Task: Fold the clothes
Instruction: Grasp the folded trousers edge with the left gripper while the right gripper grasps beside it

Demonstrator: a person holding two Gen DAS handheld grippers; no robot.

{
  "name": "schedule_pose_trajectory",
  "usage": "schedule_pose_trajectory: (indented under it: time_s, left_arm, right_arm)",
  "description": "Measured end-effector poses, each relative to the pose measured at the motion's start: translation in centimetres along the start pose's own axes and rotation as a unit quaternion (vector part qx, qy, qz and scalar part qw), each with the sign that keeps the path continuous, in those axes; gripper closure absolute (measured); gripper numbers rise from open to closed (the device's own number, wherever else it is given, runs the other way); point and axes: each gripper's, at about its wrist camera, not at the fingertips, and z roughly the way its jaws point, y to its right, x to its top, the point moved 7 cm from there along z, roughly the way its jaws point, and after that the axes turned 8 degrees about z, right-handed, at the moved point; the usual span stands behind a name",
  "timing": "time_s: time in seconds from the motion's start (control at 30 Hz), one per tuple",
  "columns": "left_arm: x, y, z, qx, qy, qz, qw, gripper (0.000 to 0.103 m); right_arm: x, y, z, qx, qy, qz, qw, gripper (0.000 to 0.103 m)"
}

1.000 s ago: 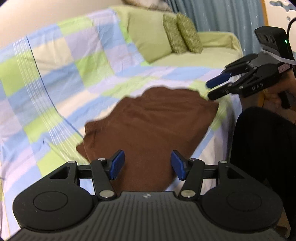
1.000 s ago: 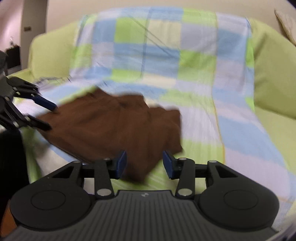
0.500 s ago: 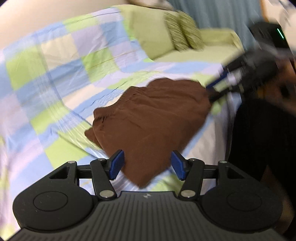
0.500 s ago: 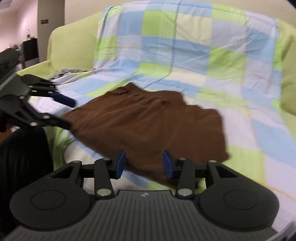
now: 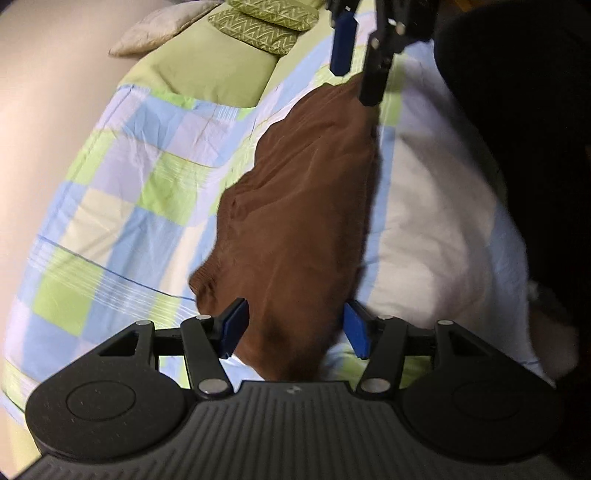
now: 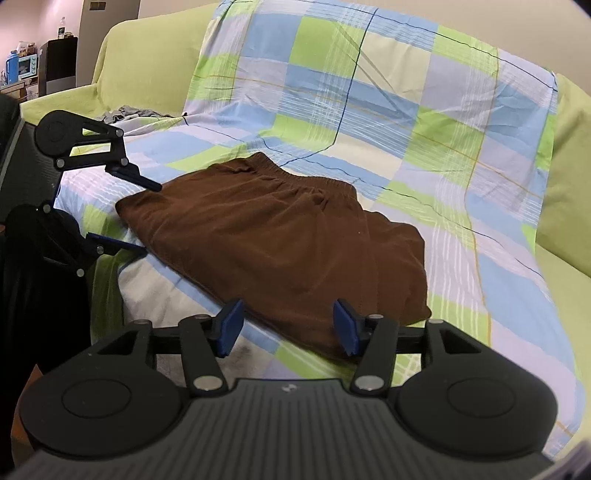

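Observation:
Brown shorts (image 6: 280,243) lie flat on the checked sheet (image 6: 369,92), waistband toward the sofa back. My right gripper (image 6: 287,326) hovers at their near edge, its jaws opening, cloth showing between the blue pads (image 6: 229,325) without being pressed. In the right wrist view my left gripper (image 6: 147,218) stands open at the left, one finger above and one below the shorts' left corner. In the left wrist view the shorts (image 5: 303,206) run between the left gripper's (image 5: 295,332) spread pads (image 5: 356,332), untouched. The right gripper (image 5: 354,48) hangs at the shorts' far end.
The sheet drapes a green sofa (image 6: 147,48) with patterned cushions (image 5: 266,22). A grey garment (image 6: 125,112) lies at the sofa's far left. A person's dark clothing (image 5: 517,110) fills the right of the left wrist view. Shelves with kitchen items (image 6: 22,66) stand behind.
My left gripper has rolled and dropped to the shorts' corner, which now sits between its fingers. My right gripper's jaws have widened, and it has come closer to the near edge.

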Motion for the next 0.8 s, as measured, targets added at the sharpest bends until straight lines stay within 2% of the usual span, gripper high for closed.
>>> schedule_pose_trajectory:
  time_s: [0.13,0.17,0.2,0.27,0.33,0.4,0.53,0.63,0.77,0.8]
  left_arm:
    - [0.8,0.8,1.4,0.014,-0.016,0.051,0.9985,0.047]
    - [1.0,1.0,1.7,0.014,-0.017,0.063,0.9978,0.062]
    - [1.0,1.1,1.9,0.006,-0.018,0.063,0.9978,0.071]
    - [0.8,0.6,1.8,-0.022,-0.014,0.024,0.9994,0.076]
    - [0.6,-1.0,1.9,-0.052,-0.010,-0.029,0.9982,0.077]
    - [0.4,-2.8,1.9,-0.080,-0.005,-0.076,0.9938,0.078]
    - [0.3,-4.0,2.1,-0.105,0.002,-0.094,0.9900,0.078]
    - [-0.1,-4.8,2.2,-0.117,0.005,-0.115,0.9865,0.078]
    - [-0.5,-4.7,1.4,-0.106,0.002,-0.102,0.9892,0.078]
    - [-0.5,-4.5,1.3,-0.103,0.002,-0.094,0.9902,0.078]
  right_arm:
    - [0.2,-0.2,0.3,-0.007,0.000,-0.019,1.000,0.048]
    - [0.1,-0.5,0.5,-0.011,0.000,-0.033,0.999,0.045]
    - [0.1,-0.9,0.7,-0.015,0.000,-0.051,0.999,0.044]
    - [0.0,-2.0,1.0,-0.020,0.003,-0.102,0.995,0.044]
    - [-0.2,-3.4,1.3,-0.021,0.008,-0.160,0.987,0.044]
    - [-0.6,-5.0,1.7,-0.022,0.015,-0.231,0.972,0.044]
    - [-0.2,-7.2,3.0,-0.041,0.046,-0.335,0.940,0.045]
    - [0.3,-8.1,4.1,-0.035,0.065,-0.367,0.927,0.045]
    - [-0.9,-6.9,5.7,-0.029,0.045,-0.402,0.914,0.053]
    - [-0.9,-5.9,5.5,-0.035,0.047,-0.400,0.915,0.056]
